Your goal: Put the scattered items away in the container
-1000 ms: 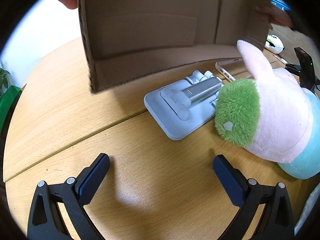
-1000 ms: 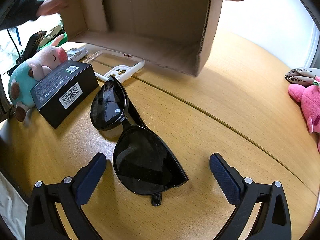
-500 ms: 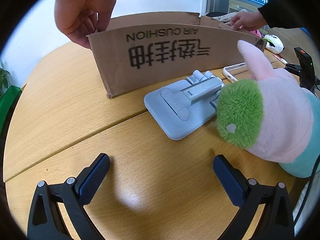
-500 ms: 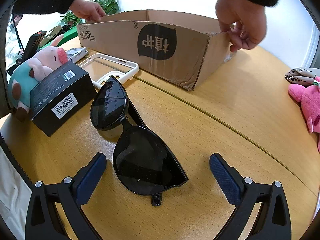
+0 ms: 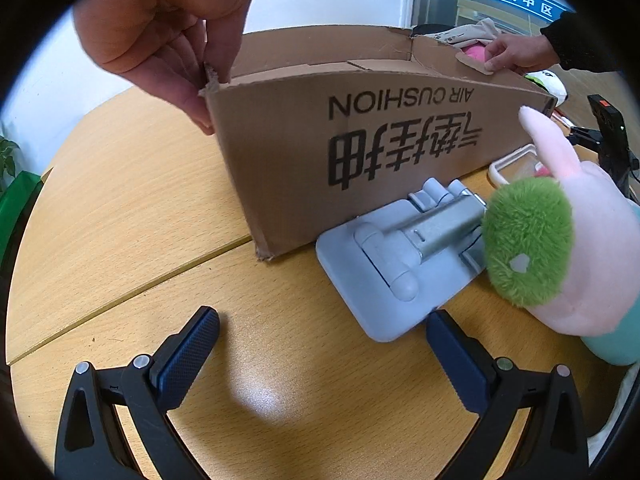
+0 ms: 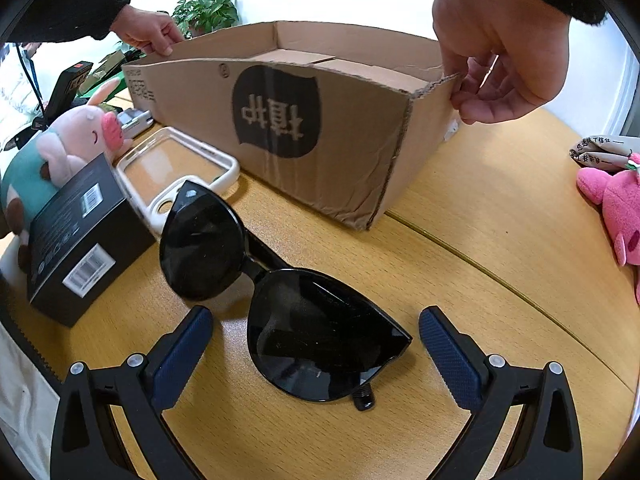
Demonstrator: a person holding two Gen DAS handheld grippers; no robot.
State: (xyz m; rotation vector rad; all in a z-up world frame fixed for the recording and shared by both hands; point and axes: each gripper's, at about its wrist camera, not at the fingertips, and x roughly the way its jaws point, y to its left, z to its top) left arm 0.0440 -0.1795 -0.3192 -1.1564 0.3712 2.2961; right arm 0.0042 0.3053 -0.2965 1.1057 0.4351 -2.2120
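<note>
A shallow cardboard box [image 5: 360, 148] [image 6: 320, 120] stands upright on the wooden table, held at both ends by a person's hands [image 5: 168, 28] [image 6: 500, 40]. My left gripper [image 5: 322, 344] is open over bare table, just short of a grey folding phone stand [image 5: 404, 256] and a pink plush toy with a green face [image 5: 560, 248]. My right gripper [image 6: 316, 344] is open, its fingers on either side of the near lens of black sunglasses [image 6: 280, 292]. A black carton [image 6: 80, 244] and a white phone case [image 6: 176, 172] lie to the left of the sunglasses.
A pink plush [image 6: 616, 204] and a printed cloth pouch [image 6: 600, 152] lie at the table's right edge. A black device on a stand [image 5: 608, 136] stands behind the plush toy. A potted plant [image 6: 204, 12] sits beyond the box. A seam [image 5: 120, 296] crosses the tabletop.
The hands turned the box from tilted with its open side toward me to upright on the table, then slid it closer. Neither gripper has moved.
</note>
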